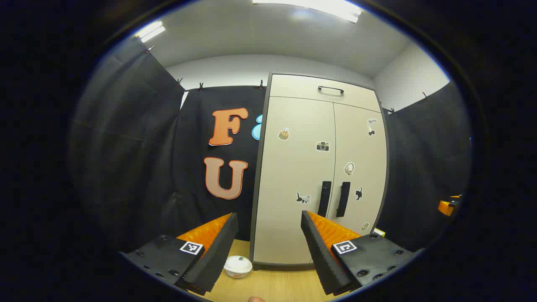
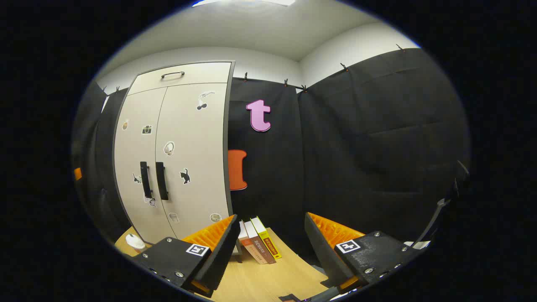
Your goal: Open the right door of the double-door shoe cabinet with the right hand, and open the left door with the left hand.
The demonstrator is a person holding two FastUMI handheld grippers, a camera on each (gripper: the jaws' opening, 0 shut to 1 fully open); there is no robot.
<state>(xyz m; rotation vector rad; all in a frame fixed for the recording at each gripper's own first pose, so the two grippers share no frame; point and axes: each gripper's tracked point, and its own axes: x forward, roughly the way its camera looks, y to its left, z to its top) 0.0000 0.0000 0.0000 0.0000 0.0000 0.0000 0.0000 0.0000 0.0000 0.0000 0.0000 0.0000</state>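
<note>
Facing the left claw [image 1: 269, 235], the shut shoe cabinet [image 1: 293, 176] stands ahead.

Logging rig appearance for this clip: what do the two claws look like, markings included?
Both look alike. The left claw and right claw each have two wedge-shaped fingers with ribbed inner faces, mounted on dark blocks with visible screw heads. Each block carries a small square black-and-white tag. No cables or sleeves can be made out.

Door stickers [image 1: 322, 146] too small — bowl [image 1: 238, 266] half-hidden.
</note>
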